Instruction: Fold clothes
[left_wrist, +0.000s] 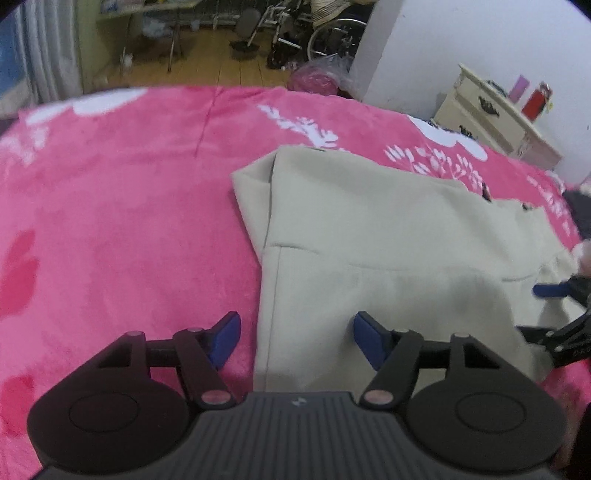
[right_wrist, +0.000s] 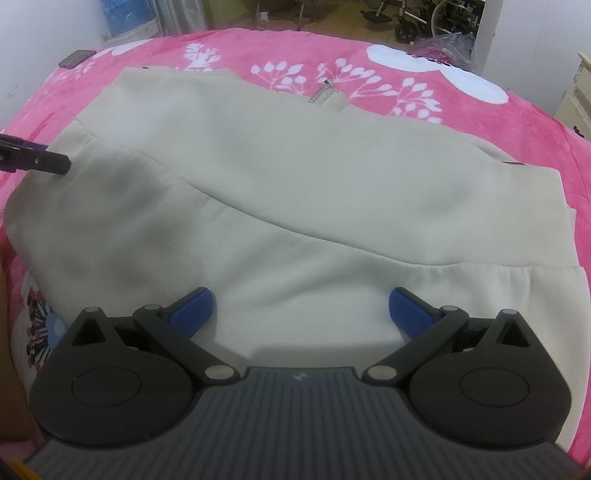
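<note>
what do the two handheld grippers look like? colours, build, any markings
Both match. The left gripper and the right gripper each have blue fingertip pads on black linkage arms, joined by pale round pivot pins to two black rounded housings. Between these sits a grey ribbed body with a small light logo mark. No cables or sleeves show.

Pink floral blanket (left_wrist: 129, 221), cream dresser (left_wrist: 491, 122)

A plain cream garment (right_wrist: 295, 177) lies on a hot-pink blanket (left_wrist: 129, 221) printed with white sprigs.
</note>
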